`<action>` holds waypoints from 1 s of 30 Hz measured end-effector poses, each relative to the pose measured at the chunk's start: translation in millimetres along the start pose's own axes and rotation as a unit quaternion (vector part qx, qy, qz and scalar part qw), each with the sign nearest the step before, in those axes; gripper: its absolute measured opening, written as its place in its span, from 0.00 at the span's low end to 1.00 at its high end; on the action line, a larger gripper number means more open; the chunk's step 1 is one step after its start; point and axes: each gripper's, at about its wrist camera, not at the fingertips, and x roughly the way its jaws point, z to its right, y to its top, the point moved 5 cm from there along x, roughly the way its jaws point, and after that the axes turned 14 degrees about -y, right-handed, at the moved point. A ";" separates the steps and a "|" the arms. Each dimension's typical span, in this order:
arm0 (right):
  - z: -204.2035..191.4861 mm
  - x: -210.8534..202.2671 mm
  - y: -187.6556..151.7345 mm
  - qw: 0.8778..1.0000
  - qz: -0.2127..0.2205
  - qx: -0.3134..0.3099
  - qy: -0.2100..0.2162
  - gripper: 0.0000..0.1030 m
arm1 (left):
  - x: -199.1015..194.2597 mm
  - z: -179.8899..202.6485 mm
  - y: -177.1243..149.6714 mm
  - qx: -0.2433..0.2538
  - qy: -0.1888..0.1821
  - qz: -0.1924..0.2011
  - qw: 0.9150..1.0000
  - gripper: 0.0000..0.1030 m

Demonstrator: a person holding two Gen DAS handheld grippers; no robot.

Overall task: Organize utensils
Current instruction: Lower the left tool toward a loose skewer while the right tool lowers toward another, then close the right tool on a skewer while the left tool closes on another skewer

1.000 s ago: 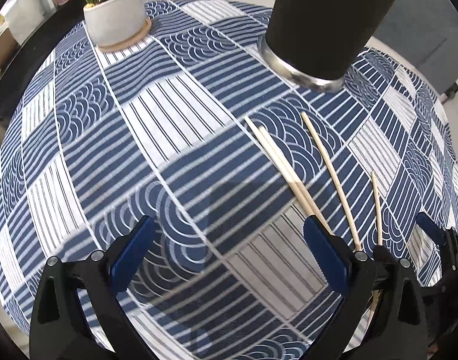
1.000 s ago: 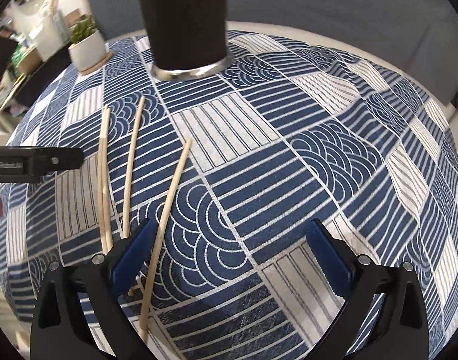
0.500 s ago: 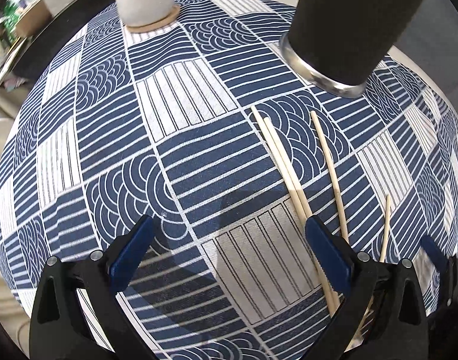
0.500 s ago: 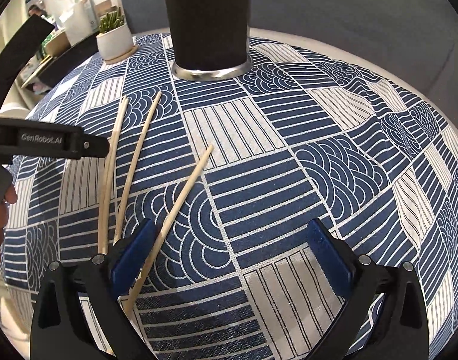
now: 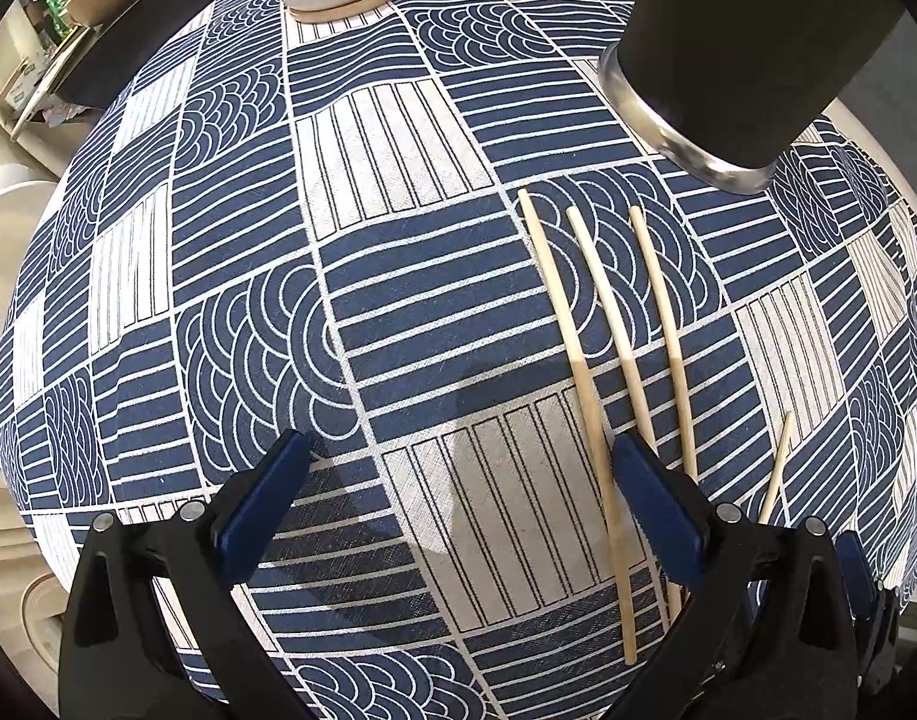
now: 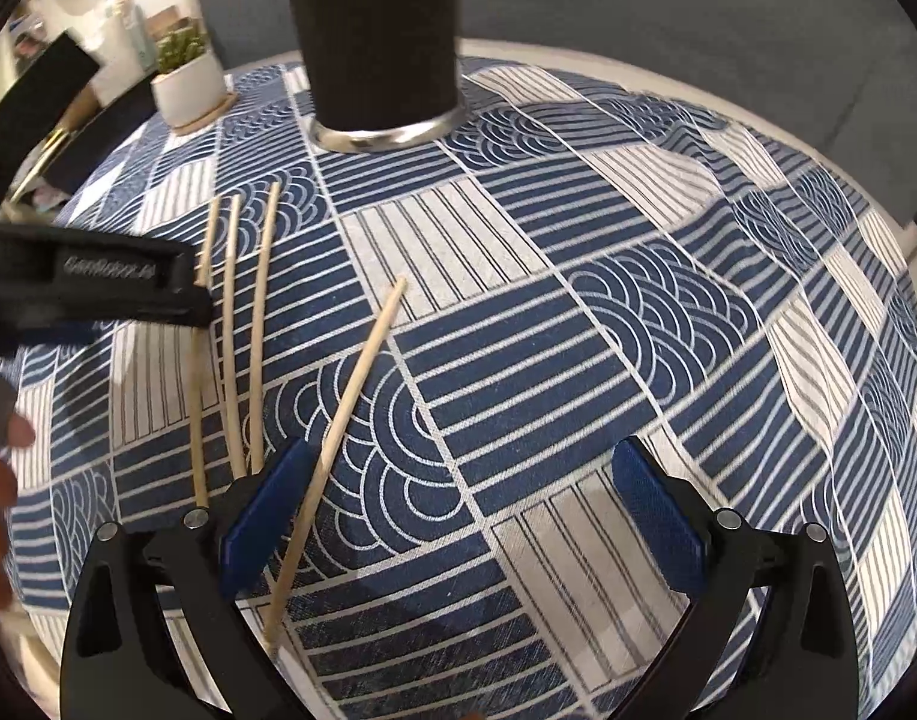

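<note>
Three chopsticks (image 5: 614, 324) lie side by side on the counter (image 5: 386, 138), running toward the utensil holder (image 5: 746, 42) standing behind them. A fourth chopstick (image 6: 344, 414) lies apart to their right, angled. A potted plant (image 6: 185, 84) sits on a coaster (image 5: 338, 9) at the counter's far left, well apart from the holder.

Navy-white patchwork tablecloth (image 5: 398, 276); pale wood chopsticks (image 5: 584, 372); black holder (image 6: 377, 30), silver base; white pot (image 6: 185, 90).

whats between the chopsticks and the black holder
Only bare tablecloth: the chopsticks' far tips stop short of the holder, clearest in the left wrist view.
</note>
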 end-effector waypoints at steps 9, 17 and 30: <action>6.9 3.4 -1.6 0.999 -0.047 0.008 -0.008 0.93 | -6.3 4.8 -18.4 0.002 0.001 0.019 1.000 0.96; 32.4 -3.3 -3.7 0.996 -0.087 -0.005 -0.007 0.47 | -17.7 -0.6 -35.2 0.005 -0.004 0.014 1.000 0.89; 112.0 13.9 -6.3 0.991 -0.112 0.059 -0.042 0.05 | -59.6 -47.9 -63.8 -0.008 -0.038 0.030 0.999 0.07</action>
